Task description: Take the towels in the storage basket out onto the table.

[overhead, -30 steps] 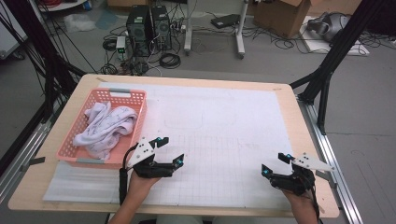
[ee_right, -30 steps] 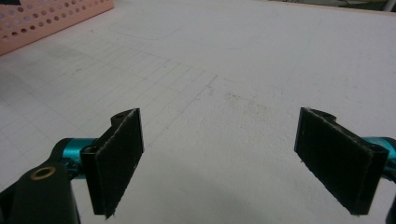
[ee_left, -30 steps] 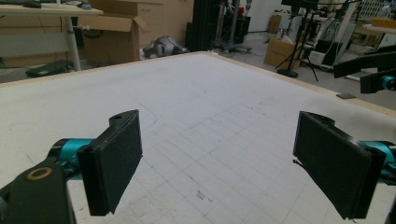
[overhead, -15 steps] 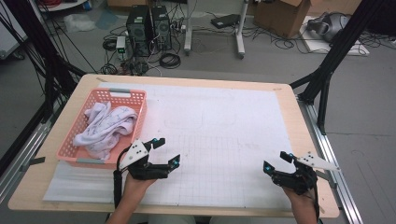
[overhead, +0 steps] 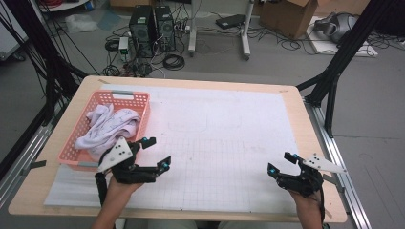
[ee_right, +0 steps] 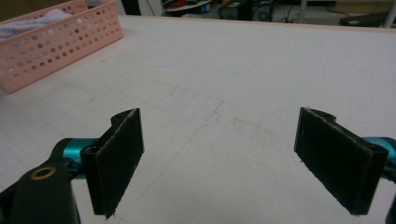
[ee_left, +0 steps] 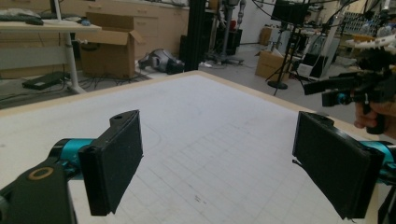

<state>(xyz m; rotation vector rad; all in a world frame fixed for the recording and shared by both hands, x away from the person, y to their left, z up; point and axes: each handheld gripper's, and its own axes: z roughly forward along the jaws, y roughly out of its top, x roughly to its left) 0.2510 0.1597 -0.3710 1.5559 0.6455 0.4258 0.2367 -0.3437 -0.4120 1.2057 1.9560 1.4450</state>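
high view | left gripper (overhead: pixel 156 153) beside basket (overhead: pixel 125 98) | jaws apart

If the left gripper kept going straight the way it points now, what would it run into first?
Probably nothing close: the left gripper, fingers open, faces bare white mat. The right gripper sits off to one side, likely outside the line.

The left gripper (overhead: pixel 156 153) sits at the lower left of the high view, jaws spread wide, held by a hand (overhead: pixel 119 183) entering from the bottom edge. The right gripper (overhead: pixel 281 162) sits at the lower right, jaws likewise wide apart, empty.
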